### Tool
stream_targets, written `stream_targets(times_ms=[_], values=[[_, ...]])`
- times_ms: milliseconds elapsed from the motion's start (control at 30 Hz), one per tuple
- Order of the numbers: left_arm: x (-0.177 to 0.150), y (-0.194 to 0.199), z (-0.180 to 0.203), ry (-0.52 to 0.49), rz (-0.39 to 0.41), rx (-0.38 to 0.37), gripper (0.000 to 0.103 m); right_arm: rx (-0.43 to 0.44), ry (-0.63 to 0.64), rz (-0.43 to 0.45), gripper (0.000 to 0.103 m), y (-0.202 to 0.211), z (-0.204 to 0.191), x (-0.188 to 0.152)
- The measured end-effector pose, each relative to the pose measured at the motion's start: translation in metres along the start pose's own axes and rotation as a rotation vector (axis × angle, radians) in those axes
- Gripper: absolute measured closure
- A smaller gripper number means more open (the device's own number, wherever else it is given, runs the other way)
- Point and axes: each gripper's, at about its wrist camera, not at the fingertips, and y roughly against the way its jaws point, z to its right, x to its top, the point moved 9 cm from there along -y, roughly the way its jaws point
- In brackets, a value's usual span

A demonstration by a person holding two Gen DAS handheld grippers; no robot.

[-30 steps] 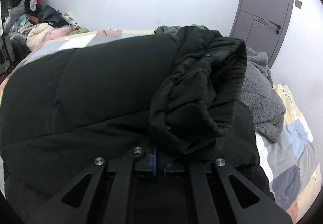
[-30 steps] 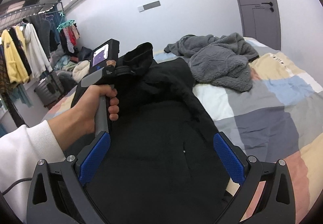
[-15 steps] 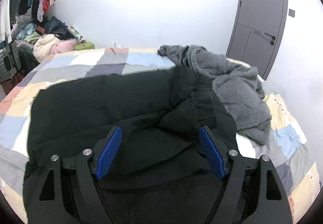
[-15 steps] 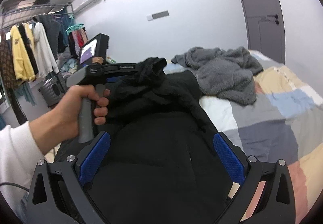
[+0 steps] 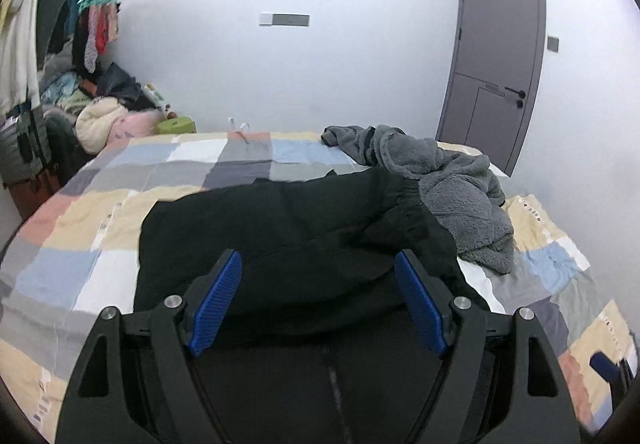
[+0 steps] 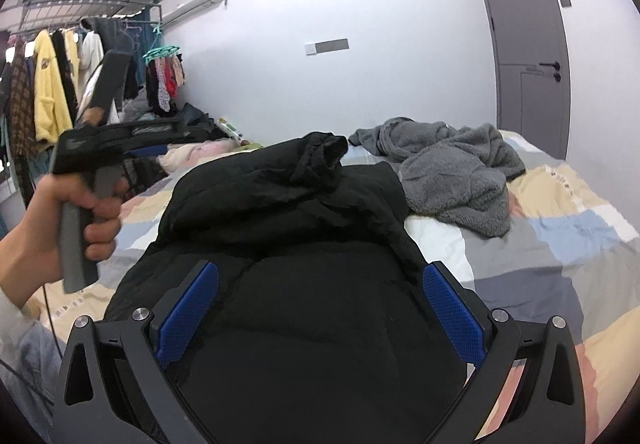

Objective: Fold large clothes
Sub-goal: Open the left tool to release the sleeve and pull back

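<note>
A black padded jacket (image 5: 300,216) lies spread on the patchwork bed (image 5: 80,264). One sleeve is folded across it, and the sleeve's cuff (image 6: 320,152) stands up a little near the far edge. My left gripper (image 5: 318,284) hovers open above the jacket's near part, with nothing between its blue pads (image 5: 216,300). A person's hand (image 6: 92,212) holds its handle, up and to the left in the right wrist view. My right gripper (image 6: 320,296) is open low over the jacket's near end (image 6: 312,324), its pads (image 6: 452,308) clear of the cloth.
A crumpled grey fleece garment (image 5: 452,184) lies on the bed just right of the jacket. Piled clothes (image 5: 104,116) and a hanging rack (image 6: 48,92) stand at the left wall. A grey door (image 5: 500,56) is at the back right.
My left gripper, shut on the black sleeve a second ago, opened, let it drop onto the jacket, and pulled back and up. The right gripper rolled and shifted only slightly.
</note>
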Motion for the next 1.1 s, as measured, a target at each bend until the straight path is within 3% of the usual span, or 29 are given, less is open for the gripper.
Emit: stream_targets(times_ms=[200, 333, 467, 567, 800, 833, 867, 967, 1033, 1067, 1100], values=[[-0.023, -0.009, -0.052, 0.076, -0.039, 0.03, 0.024, 0.061, -0.056, -0.043, 0.0, -0.025, -0.009, 0.019], [-0.029, -0.03, -0.084, 0.115, -0.08, 0.067, 0.024, 0.051, -0.031, -0.057, 0.0, -0.062, -0.007, 0.048], [-0.028, -0.063, -0.113, 0.175, -0.124, 0.099, 0.024, -0.007, -0.013, -0.103, 0.0, -0.126, 0.013, 0.081], [-0.025, -0.084, -0.124, 0.198, -0.138, 0.114, 0.024, 0.018, -0.045, -0.142, 0.0, -0.174, 0.026, 0.094], [-0.02, -0.139, -0.145, 0.252, -0.153, 0.14, 0.024, 0.047, -0.085, -0.246, 0.003, -0.273, 0.034, 0.088], [-0.021, -0.148, -0.148, 0.254, -0.156, 0.144, 0.024, 0.05, -0.086, -0.262, 0.007, -0.286, 0.032, 0.084], [-0.022, -0.151, -0.149, 0.256, -0.155, 0.145, 0.024, 0.048, -0.083, -0.262, 0.02, -0.292, 0.032, 0.084], [-0.021, -0.162, -0.15, 0.238, -0.145, 0.147, 0.024, 0.066, -0.12, -0.24, 0.027, -0.308, 0.029, 0.087], [-0.022, -0.166, -0.149, 0.215, -0.146, 0.149, 0.024, 0.097, -0.148, -0.302, 0.056, -0.318, 0.021, 0.081], [-0.021, -0.167, -0.15, 0.204, -0.145, 0.152, 0.024, 0.081, -0.126, -0.331, 0.077, -0.322, 0.017, 0.08], [-0.021, -0.167, -0.149, 0.194, -0.143, 0.157, 0.024, 0.06, -0.077, -0.345, 0.082, -0.322, 0.009, 0.079]])
